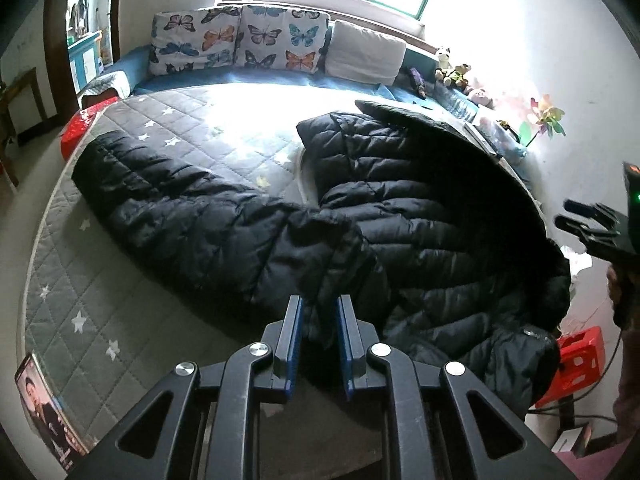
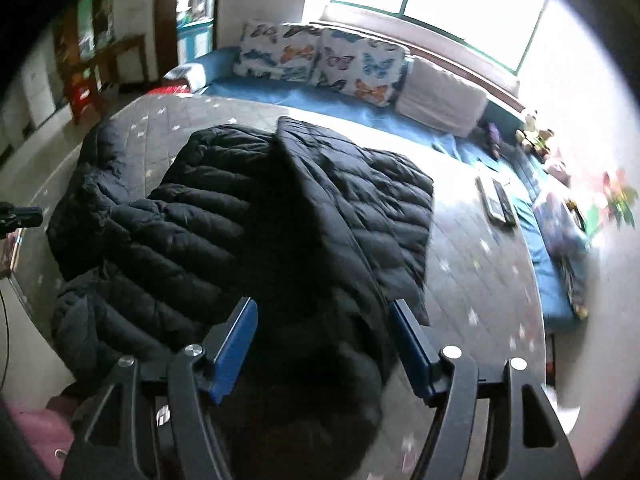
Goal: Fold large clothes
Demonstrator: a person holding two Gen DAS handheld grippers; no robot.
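Observation:
A large black puffer jacket (image 1: pixel 420 216) lies on a grey quilted bed cover with white stars (image 1: pixel 100 288). One sleeve (image 1: pixel 168 196) stretches to the left. My left gripper (image 1: pixel 320 312) is shut on a fold of the jacket's near edge. In the right wrist view the jacket (image 2: pixel 224 216) is partly folded, with one panel lifted in a ridge (image 2: pixel 320 184). My right gripper (image 2: pixel 324 316) is open, its jaws wide apart over the jacket's dark near part. The right gripper also shows in the left wrist view at the far right (image 1: pixel 592 224).
Butterfly pillows (image 1: pixel 240 38) and a white pillow (image 1: pixel 364 52) line the far side under a bright window. Soft toys (image 1: pixel 452 68) and a paper pinwheel (image 1: pixel 546 118) sit at the right wall. A red crate (image 1: pixel 576 356) stands on the floor. A magazine (image 1: pixel 44 408) lies at the bed's near left corner.

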